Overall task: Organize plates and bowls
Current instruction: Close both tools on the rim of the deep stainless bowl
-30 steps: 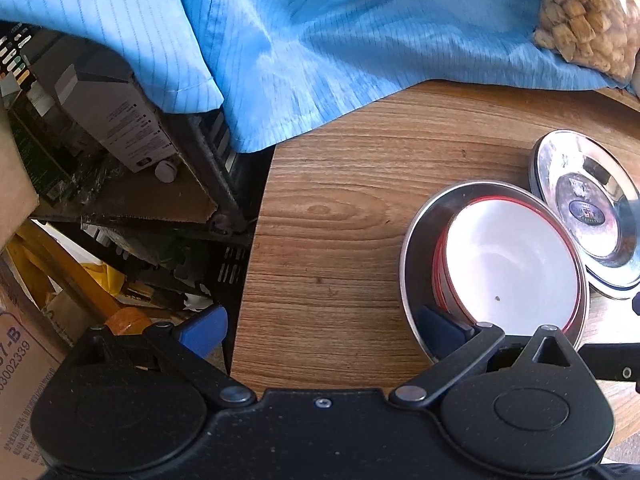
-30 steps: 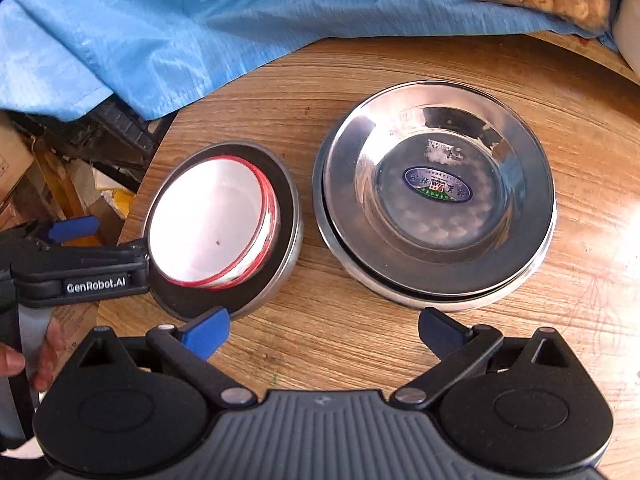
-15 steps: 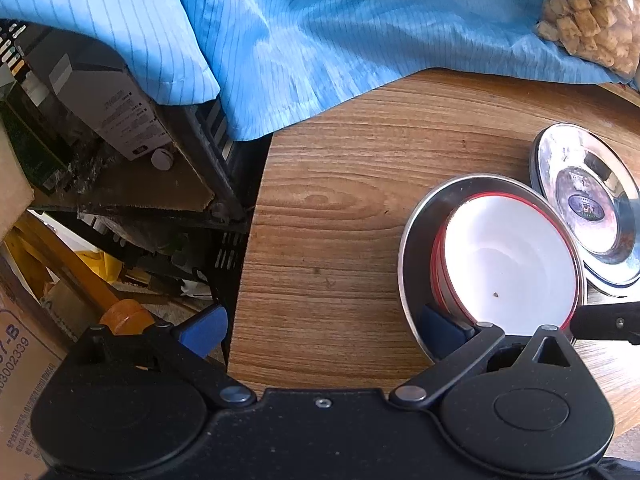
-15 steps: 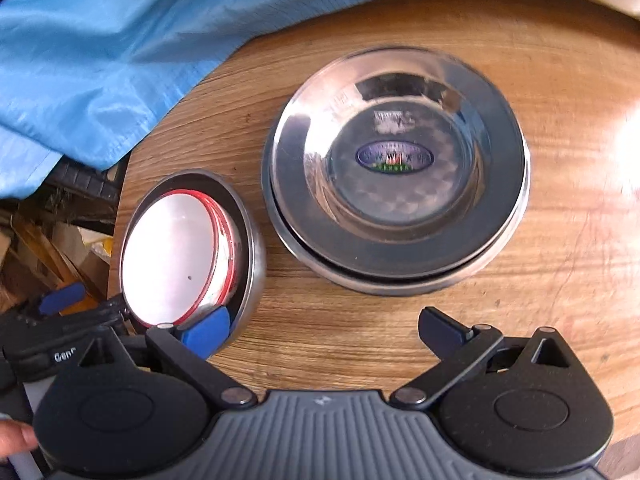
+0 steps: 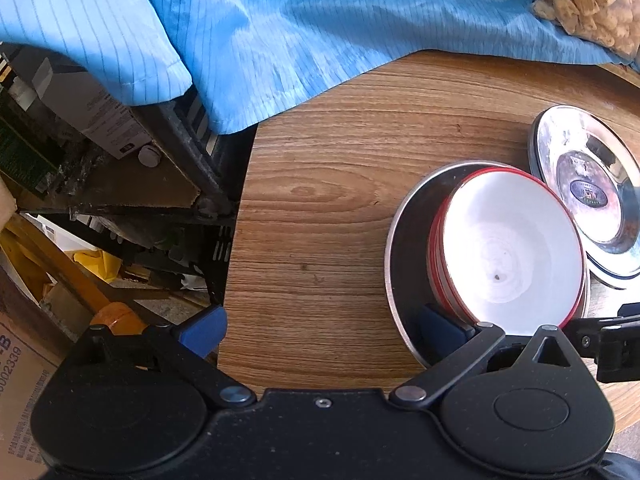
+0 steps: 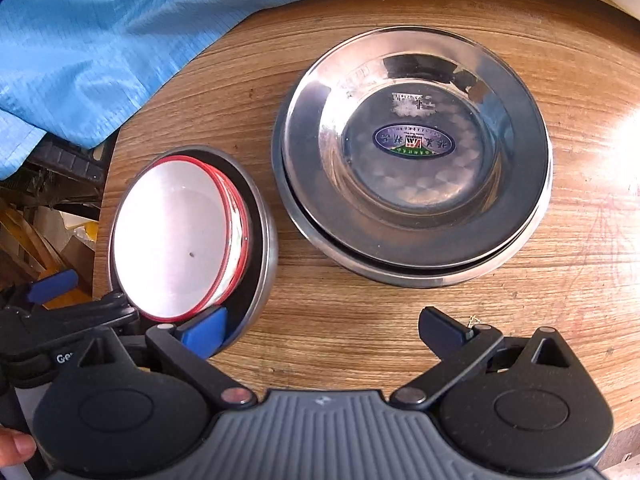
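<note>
1. over the last second my right tongs (image 6: 322,330) have swung in toward the bowl stack: the white red-rimmed bowls (image 6: 180,240) nested in the steel bowl (image 6: 262,240), which sat well up at 10 o'clock in the right wrist view, now lie at 9 o'clock with my left blue pad right against their near rim

2. my left tongs (image 5: 322,330) have barely shifted; the same bowls (image 5: 508,256) stay at 3 o'clock in that view, their right blue pad tucked inside the steel bowl (image 5: 404,264) just under the red rims

3. both tongs are spread wide and grip nothing

4. i read this as both tools meeting on one stack from either side, so the bowls look sorted and the next call is whether to lift or nudge that stack

5. the steel plates (image 6: 416,152) sit stacked at 12 to 1 o'clock of my right tongs, just beside the bowl stack but not touching it as far as i can tell; in the left view the plates (image 5: 588,188) lie at 2 o'clock

6. everything rests on the wooden table (image 6: 360,332), with the bowl stack near its edge at 9 o'clock, so a clumsy push could tip it off, i'd judge

7. the blue cloth (image 6: 100,40) drapes across 10 to 12 o'clock, clear of the dishes
</note>
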Motion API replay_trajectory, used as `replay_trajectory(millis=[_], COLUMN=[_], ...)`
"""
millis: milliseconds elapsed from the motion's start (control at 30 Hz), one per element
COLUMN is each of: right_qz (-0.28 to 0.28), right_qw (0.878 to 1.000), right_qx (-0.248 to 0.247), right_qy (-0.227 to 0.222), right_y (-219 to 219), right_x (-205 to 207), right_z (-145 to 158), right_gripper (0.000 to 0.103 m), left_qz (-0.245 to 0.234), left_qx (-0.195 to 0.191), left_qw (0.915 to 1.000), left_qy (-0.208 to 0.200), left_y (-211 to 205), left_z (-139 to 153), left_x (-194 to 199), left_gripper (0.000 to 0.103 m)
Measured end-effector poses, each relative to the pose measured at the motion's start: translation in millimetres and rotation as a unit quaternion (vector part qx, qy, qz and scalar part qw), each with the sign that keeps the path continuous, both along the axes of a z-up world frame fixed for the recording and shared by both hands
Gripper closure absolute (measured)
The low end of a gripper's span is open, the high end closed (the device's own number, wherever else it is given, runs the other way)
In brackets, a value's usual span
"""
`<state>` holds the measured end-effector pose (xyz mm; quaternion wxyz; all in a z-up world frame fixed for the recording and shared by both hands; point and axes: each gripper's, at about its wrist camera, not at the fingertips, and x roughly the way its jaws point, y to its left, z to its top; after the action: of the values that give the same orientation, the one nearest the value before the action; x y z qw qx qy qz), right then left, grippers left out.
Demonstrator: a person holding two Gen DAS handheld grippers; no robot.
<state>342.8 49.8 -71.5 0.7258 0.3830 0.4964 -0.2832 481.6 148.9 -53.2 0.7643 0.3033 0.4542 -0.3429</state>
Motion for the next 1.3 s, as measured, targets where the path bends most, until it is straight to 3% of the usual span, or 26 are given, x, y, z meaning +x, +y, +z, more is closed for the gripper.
replay_trajectory(millis=[833, 1133, 1300], right_qz=[-0.010, -0.014, -0.006], right_qw=[1.000, 1.000, 1.000], right_qx=[0.003, 0.000, -0.003], right_qy=[-0.006, -0.014, -0.026], right_y=[0.0, 0.4, 2.6], right_x=[-0.7, -1.4, -0.4], right_z=[-8.6, -7.3, -4.4], right_gripper=[0.002, 0.006, 0.019], left_qz=[0.006, 0.011, 0.011], left_qx=[-0.019, -0.018, -0.017], left_qw=[0.9998, 0.9997, 0.9998], left_qy=[0.008, 0.010, 0.009], left_y=[5.0, 5.3, 5.0], left_z=[-2.8, -2.9, -3.2], left_x=[3.5, 4.1, 3.6], left_gripper=[0.001, 0.001, 0.001])
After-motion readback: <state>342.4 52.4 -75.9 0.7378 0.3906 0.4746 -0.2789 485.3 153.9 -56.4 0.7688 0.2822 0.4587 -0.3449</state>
